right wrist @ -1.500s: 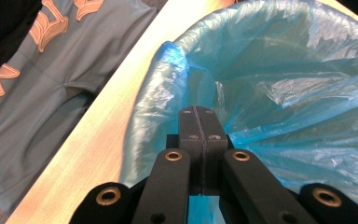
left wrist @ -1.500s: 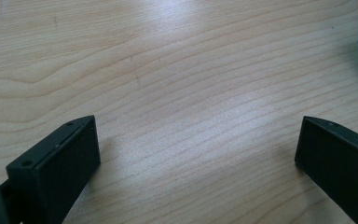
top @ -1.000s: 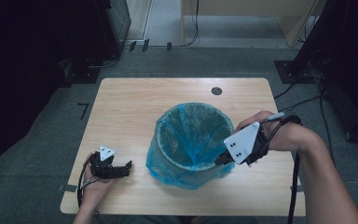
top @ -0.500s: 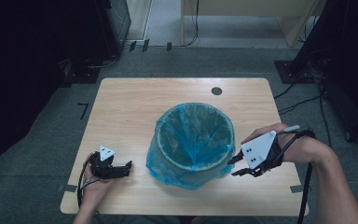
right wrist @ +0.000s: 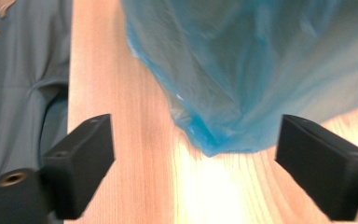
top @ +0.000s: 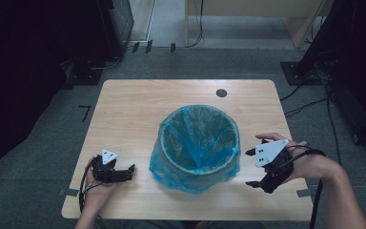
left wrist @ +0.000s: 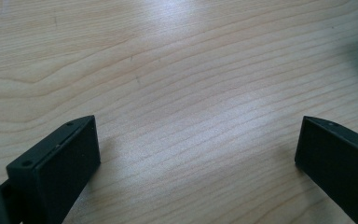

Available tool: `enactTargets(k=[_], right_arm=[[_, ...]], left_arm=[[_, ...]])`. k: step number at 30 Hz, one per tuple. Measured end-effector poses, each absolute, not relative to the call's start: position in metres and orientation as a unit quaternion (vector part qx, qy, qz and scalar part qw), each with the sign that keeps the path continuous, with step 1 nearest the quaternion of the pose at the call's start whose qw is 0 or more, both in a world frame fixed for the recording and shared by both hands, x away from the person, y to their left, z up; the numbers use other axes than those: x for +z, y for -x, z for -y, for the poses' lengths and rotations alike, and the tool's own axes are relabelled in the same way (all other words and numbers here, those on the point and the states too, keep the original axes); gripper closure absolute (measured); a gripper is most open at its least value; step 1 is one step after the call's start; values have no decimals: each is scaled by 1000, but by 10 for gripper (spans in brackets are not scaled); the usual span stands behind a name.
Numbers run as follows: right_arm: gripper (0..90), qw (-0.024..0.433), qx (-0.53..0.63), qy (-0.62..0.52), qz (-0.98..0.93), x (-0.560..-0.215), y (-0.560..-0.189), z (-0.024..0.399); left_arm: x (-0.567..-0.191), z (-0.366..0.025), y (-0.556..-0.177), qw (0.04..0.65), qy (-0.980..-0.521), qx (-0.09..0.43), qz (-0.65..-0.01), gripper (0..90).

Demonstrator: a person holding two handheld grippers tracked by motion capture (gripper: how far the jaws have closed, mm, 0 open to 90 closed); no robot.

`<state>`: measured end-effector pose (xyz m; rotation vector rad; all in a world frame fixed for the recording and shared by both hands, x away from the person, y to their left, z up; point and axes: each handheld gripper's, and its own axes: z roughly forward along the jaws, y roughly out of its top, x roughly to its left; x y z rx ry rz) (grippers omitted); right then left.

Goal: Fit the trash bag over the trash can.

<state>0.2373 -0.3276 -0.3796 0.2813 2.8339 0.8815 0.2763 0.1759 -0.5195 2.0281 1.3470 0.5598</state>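
Note:
A round bin lined with a blue plastic bag [top: 198,143] stands in the middle of the wooden table [top: 138,109]. My right gripper [top: 250,168] hovers low just right of the bin and points at it. Its jaws have just been opening and now stand wide, and no pad touches the bag. In the right gripper view the blue bag [right wrist: 261,70] hangs ahead of my right gripper [right wrist: 196,140]. My left gripper [top: 129,172] rests on the table left of the bin, open. In the left gripper view my left gripper [left wrist: 198,140] has bare wood between its jaws.
A small dark round hole [top: 221,93] sits near the table's far right edge. Grey carpet [top: 38,157] surrounds the table, with dark furniture and cables behind it. The table's near edge [right wrist: 72,93] runs close to the right gripper.
My right gripper has come away from the bin's rim, moving down and to the right, and its jaws have gone from shut to wide open. The left gripper has stayed put.

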Motion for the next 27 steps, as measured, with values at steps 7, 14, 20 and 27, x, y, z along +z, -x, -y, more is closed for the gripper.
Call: enactTargets(k=[7,14,20,27], right_arm=[[10,94,317,-154,-931,-392,-242,336],[0,126,305,-219,-918,-407,-249,338],[0,155,301,-286,-896,-419,-257,341],[0,179,289,-345,-875,-440,-264,349]], left_arm=[[-519,-176,-276,316,-769,213,-513,0],[-520,-176,-276,316,-769,213,-513,0],[-520,-176,-276,316,-769,213,-513,0],[-520,-176,-276,316,-769,213,-513,0]])
